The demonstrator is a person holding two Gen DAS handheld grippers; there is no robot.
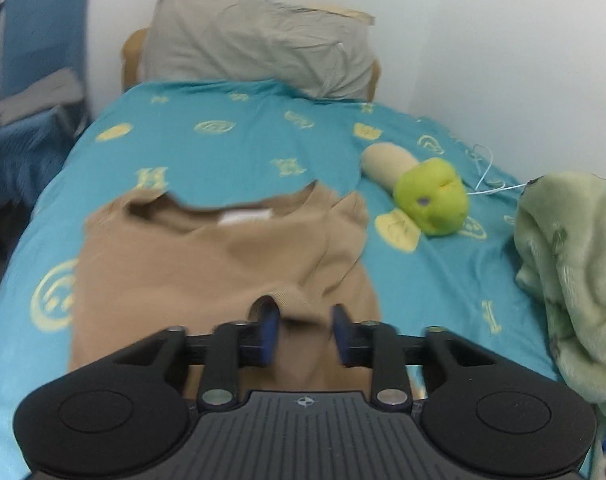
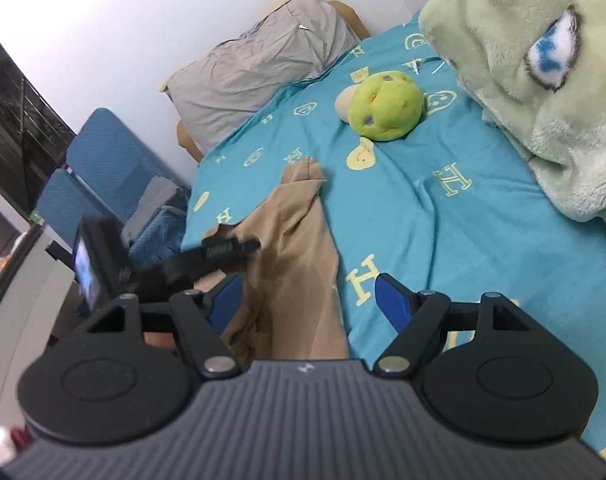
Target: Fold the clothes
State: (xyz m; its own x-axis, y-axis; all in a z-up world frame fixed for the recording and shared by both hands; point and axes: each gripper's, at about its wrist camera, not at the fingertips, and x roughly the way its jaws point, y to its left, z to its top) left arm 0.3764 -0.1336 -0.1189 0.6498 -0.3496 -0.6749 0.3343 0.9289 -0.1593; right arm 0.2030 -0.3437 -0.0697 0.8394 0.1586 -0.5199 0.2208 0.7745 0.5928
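1. Tan shirt: a soft knit garment lying on the bed, collar end toward the pillow, a white label showing inside the neckline; its cloth is rumpled into folds along the right side.
2. Left gripper hovers low over the near part of the shirt with its blue pads parted by a moderate gap; a raised hump of tan fabric sits between them, though whether the pads touch it I cannot tell.
3. Right gripper stands spread wide, nothing clamped; its blue fingers straddle the shirt's right edge, one over the tan cloth and one over the sheet.
4. In the right wrist view the left tool shows as a blurred black bar reaching across the shirt.
5. Bed sheet is smooth turquoise cotton printed with pale yellow letters and smiley shapes, creased near the shirt.
6. Plush toy, a rounded lime-green body with a beige tubular end, rests on the sheet beyond the shirt's right shoulder, apart from it.
7. Fleece blanket, pale green and fluffy, is heaped at the right side of the bed.
8. Grey pillow, wrinkled, leans against the white wall at the head.
9. Blue chair stands beside the bed, to its left.
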